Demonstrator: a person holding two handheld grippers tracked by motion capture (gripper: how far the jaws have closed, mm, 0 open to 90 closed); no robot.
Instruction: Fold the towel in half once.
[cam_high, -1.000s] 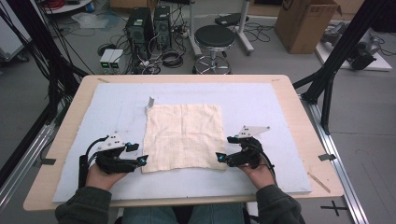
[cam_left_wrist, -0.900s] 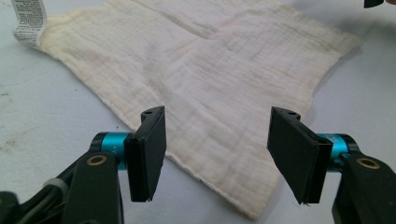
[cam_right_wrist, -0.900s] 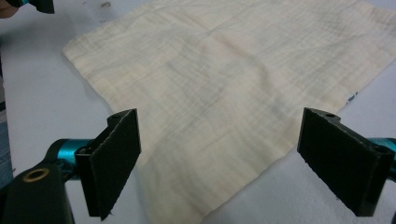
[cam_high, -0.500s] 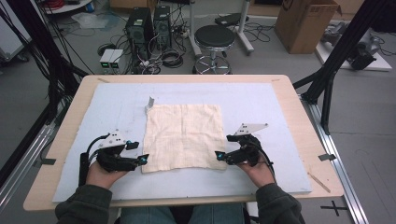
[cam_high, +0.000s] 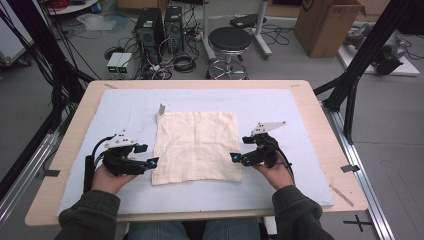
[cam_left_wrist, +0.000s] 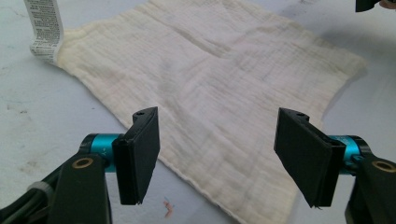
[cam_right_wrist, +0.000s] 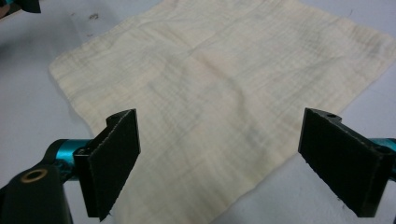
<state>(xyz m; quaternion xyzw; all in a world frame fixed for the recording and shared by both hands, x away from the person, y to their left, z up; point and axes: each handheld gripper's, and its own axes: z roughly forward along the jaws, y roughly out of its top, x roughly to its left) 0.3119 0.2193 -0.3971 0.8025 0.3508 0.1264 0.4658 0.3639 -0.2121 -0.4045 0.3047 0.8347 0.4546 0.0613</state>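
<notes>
A cream cloth (cam_high: 197, 146) lies spread flat on the pale blue mat (cam_high: 280, 107) covering the table (cam_high: 320, 125), a printed tag (cam_left_wrist: 45, 29) curling up at its far left corner. The left gripper (cam_high: 151, 162) sits at the cloth's left edge, the right gripper (cam_high: 235, 157) at its right edge, both with jaws spread wide and empty. In the left gripper view the tag's top is cut off and its print is too small to read.
</notes>
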